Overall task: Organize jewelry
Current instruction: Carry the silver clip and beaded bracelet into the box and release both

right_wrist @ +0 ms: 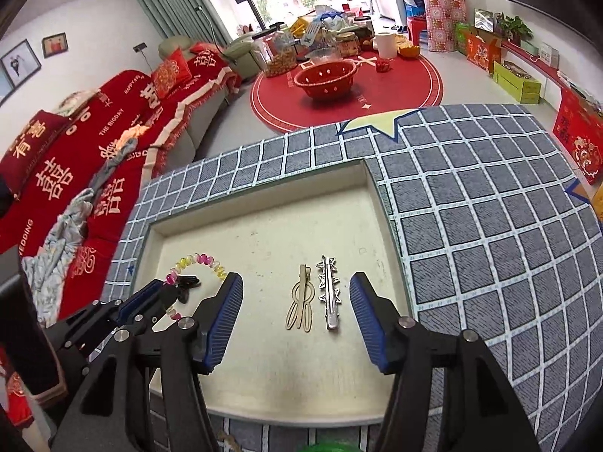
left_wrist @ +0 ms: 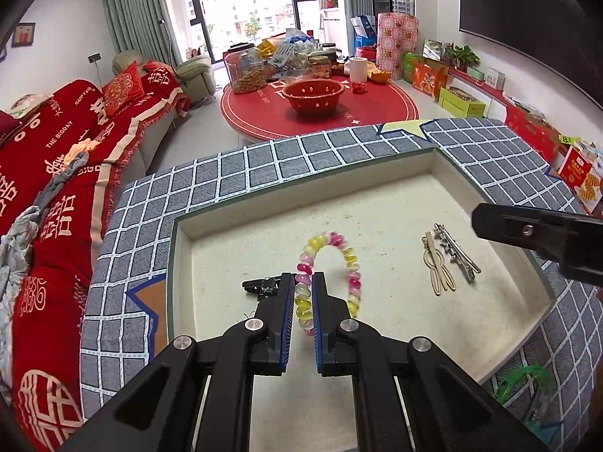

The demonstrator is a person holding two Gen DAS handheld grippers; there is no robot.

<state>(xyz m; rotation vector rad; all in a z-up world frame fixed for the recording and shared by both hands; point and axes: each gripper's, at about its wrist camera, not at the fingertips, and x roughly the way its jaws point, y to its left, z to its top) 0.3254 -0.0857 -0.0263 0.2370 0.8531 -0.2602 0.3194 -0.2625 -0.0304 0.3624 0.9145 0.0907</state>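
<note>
The left gripper [left_wrist: 303, 290] is clamped on a pink, yellow and clear beaded bracelet [left_wrist: 331, 260], its blue pads [left_wrist: 288, 316] pressing one side of the loop while the rest of the loop arcs up off the tray floor beyond the tips. A small black clip [left_wrist: 260, 287] lies just beside the left finger, near the tray's left wall. The right gripper [right_wrist: 296, 293] stands with its jaws well apart and nothing between the pads; below the gap lie a gold hair clip [right_wrist: 300, 303] and a silver star-studded barrette [right_wrist: 329, 293], side by side and lengthwise, toward the tray's right wall. The cream tray [right_wrist: 264, 203] is shallow, with its far corner bare. It rests on a grey grid-patterned cloth [right_wrist: 471, 207]. A green item [left_wrist: 527, 388] sits on the cloth off the tray's near right corner.
</note>
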